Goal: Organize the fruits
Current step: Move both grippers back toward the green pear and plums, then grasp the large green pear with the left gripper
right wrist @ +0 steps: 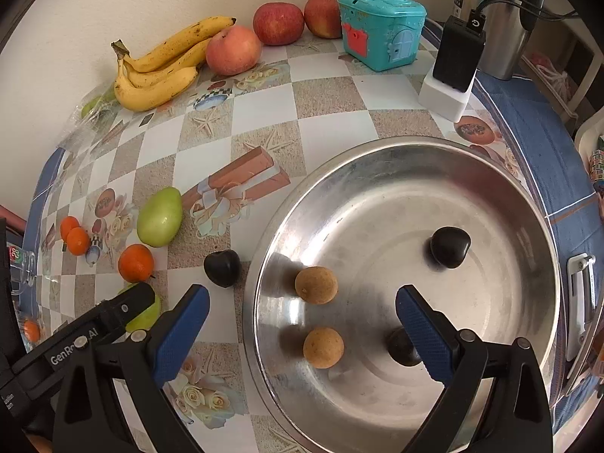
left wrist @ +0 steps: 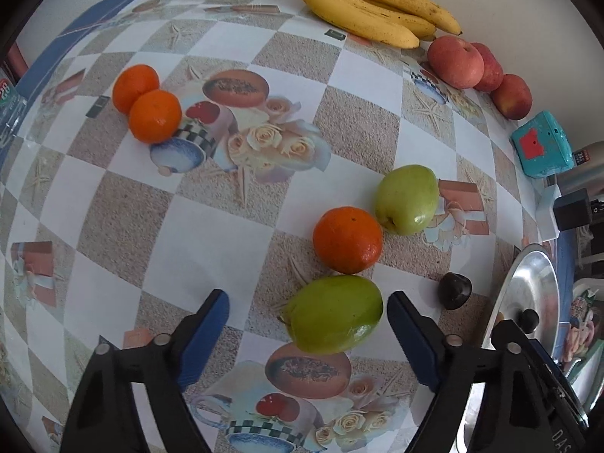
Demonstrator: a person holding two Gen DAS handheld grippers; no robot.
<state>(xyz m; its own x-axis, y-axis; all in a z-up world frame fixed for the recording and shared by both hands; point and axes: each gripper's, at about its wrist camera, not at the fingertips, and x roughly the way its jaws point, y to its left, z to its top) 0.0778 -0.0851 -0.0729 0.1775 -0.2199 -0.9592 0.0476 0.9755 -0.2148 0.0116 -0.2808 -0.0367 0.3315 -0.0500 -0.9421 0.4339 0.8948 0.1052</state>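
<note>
Four small fruits sit in our metal bowl (right wrist: 502,204): two brown ones (right wrist: 315,285), two dark ones (right wrist: 450,246). Left on the worktop (left wrist: 181,264): green fruits (left wrist: 334,313), oranges (left wrist: 347,239), one dark fruit (left wrist: 455,290), bananas (left wrist: 370,3), apples (left wrist: 455,61). Our left tool (left wrist: 307,324) is spread around the near green fruit, not clamped. Our right tool (right wrist: 302,321) hangs apart over the bowl, empty. We judge it's early going.
</note>
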